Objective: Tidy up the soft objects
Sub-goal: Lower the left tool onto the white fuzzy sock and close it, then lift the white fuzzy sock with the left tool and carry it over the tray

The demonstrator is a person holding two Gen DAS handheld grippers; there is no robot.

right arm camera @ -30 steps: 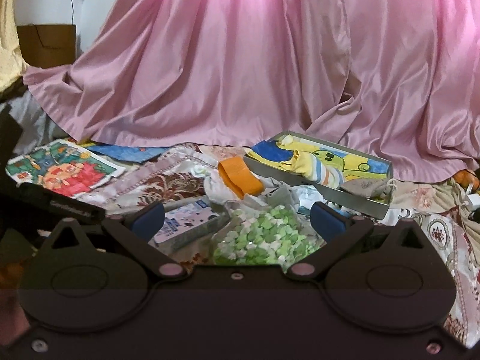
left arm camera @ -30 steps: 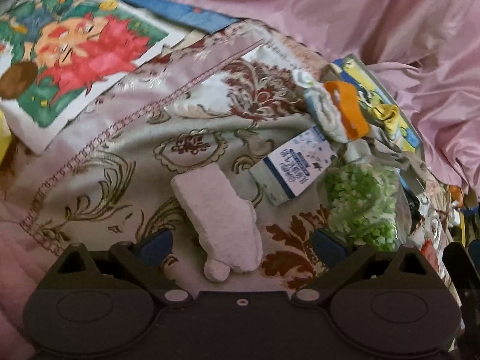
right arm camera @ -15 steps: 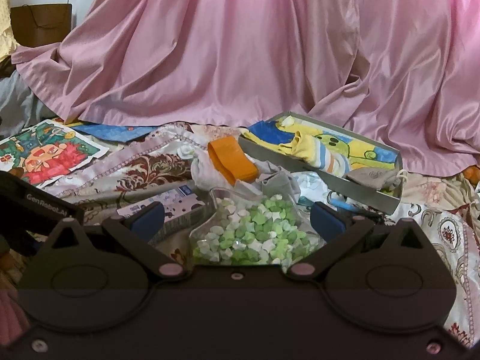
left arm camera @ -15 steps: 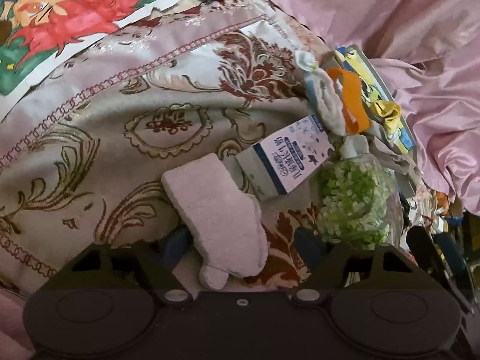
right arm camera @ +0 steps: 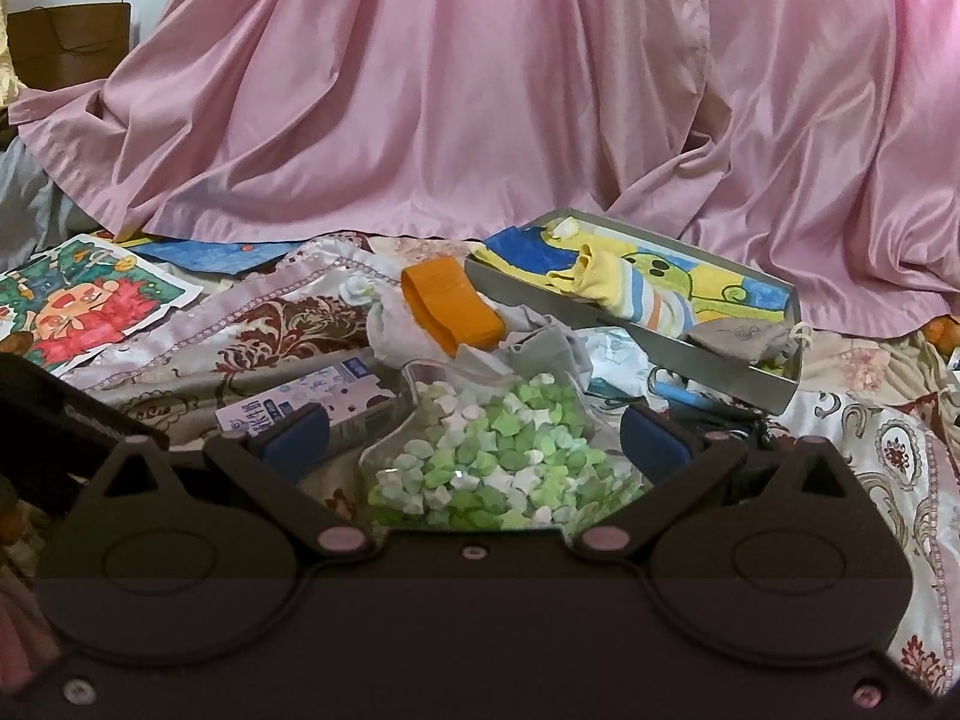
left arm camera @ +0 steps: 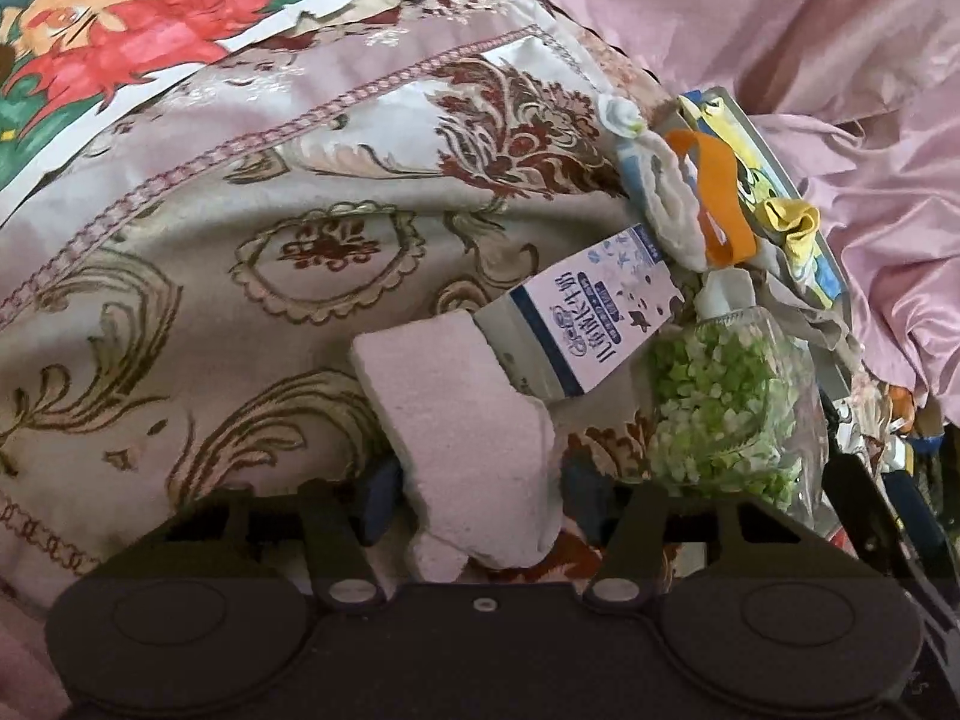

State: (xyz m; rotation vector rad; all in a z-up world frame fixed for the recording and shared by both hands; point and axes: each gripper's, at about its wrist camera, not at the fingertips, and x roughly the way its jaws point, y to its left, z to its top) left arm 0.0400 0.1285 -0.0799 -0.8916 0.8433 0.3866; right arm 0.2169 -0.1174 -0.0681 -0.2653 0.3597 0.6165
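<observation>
A pale pink sock (left arm camera: 462,432) lies on the patterned bedspread (left arm camera: 252,252). My left gripper (left arm camera: 474,495) has its jaws around the sock's lower part, the blue pads close against both sides. My right gripper (right arm camera: 474,435) is open, its fingers either side of a clear bag of green and white pieces (right arm camera: 492,462), which also shows in the left wrist view (left arm camera: 726,414). A grey shallow box (right arm camera: 636,324) behind holds a yellow striped sock (right arm camera: 624,288) and a grey pouch (right arm camera: 738,339).
A small milk carton (left arm camera: 594,318) lies beside the pink sock, also in the right wrist view (right arm camera: 312,399). An orange band (right arm camera: 450,300) rests on white cloth. A colourful drawing (right arm camera: 72,306) lies at left. Pink curtain (right arm camera: 480,90) hangs behind.
My left gripper has moved forward over the pink sock and its jaws have narrowed onto it. My right gripper has moved closer to the bag of green pieces.
</observation>
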